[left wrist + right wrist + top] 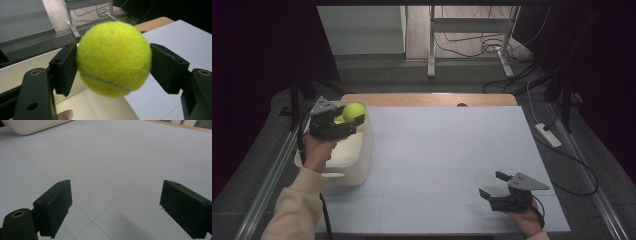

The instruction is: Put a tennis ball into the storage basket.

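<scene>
Left gripper (346, 121) is clamped on the fuzzy yellow-green tennis ball (354, 111), one jaw on each side, and the ball is held above the white plastic bin (364, 159) at the table's far left. The ball is round, so it has no long axis and no pointing direction; its white seam (107, 82) runs low across the near face. Right gripper (494, 186) sits near right, well apart, jaws spread with nothing between them, over the white tabletop (447, 150). My guess is the next move belongs to the left hand.
</scene>
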Motion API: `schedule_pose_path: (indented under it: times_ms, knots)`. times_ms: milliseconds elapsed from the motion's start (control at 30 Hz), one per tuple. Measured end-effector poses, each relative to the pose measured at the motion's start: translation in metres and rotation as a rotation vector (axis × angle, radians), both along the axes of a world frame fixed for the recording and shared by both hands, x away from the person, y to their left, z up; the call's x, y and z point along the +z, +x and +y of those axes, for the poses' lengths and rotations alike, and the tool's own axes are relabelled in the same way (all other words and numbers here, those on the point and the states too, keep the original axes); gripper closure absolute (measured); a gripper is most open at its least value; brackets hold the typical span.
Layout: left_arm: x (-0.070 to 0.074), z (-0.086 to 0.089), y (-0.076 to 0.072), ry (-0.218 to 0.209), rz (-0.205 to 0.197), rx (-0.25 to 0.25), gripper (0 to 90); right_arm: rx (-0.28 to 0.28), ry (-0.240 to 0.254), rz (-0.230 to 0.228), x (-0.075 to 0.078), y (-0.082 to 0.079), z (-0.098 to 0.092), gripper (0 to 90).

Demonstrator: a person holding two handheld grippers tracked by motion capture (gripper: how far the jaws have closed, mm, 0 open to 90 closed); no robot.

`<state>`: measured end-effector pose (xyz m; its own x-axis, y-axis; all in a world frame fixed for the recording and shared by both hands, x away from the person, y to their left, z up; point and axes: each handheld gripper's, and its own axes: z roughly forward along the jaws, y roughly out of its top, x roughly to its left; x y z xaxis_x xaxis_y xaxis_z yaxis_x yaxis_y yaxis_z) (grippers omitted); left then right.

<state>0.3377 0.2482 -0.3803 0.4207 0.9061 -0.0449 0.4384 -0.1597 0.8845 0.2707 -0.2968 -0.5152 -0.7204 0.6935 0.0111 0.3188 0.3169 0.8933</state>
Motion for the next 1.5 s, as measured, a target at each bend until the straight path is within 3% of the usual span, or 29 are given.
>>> schedule_pose_path:
  times_ms: [333,733,967,1333,1500]
  knots:
    - [-0.005,0.012,0.013,0.004,0.034,0.049,27.4,-0.001,-0.006,0.000,0.000,0.000,0.000,10.3]
    - [-0.011,0.014,0.044,0.048,0.110,0.102,27.3,-0.003,-0.005,0.001,0.000,0.000,0.000,10.3]
    - [-0.014,0.013,0.054,0.072,0.132,0.118,27.3,-0.004,-0.003,0.001,0.000,0.000,-0.001,10.3]
    - [-0.013,0.012,0.055,0.082,0.137,0.124,24.3,-0.003,-0.004,0.003,-0.001,0.000,-0.001,10.3]
    - [-0.004,0.009,0.047,0.046,0.095,0.110,15.0,-0.002,-0.004,0.003,-0.001,0.000,-0.001,10.3]
